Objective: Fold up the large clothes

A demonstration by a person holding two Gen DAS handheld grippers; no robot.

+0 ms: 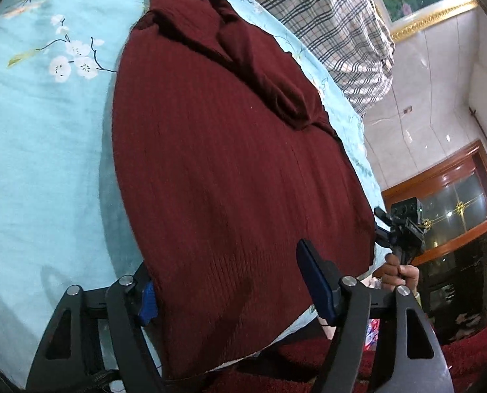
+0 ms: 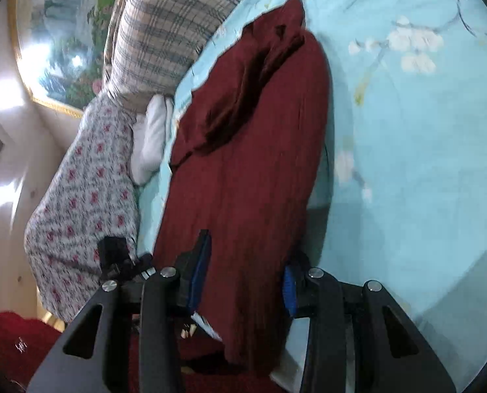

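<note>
Sweater (image 1: 217, 170) hem between both tongs, spread

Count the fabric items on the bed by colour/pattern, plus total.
Maroon sweater: 1
Light blue floral sheet: 1
Plaid bedding: 1
Red-flowered bedding: 1
White cloth: 1
Total: 5
</note>
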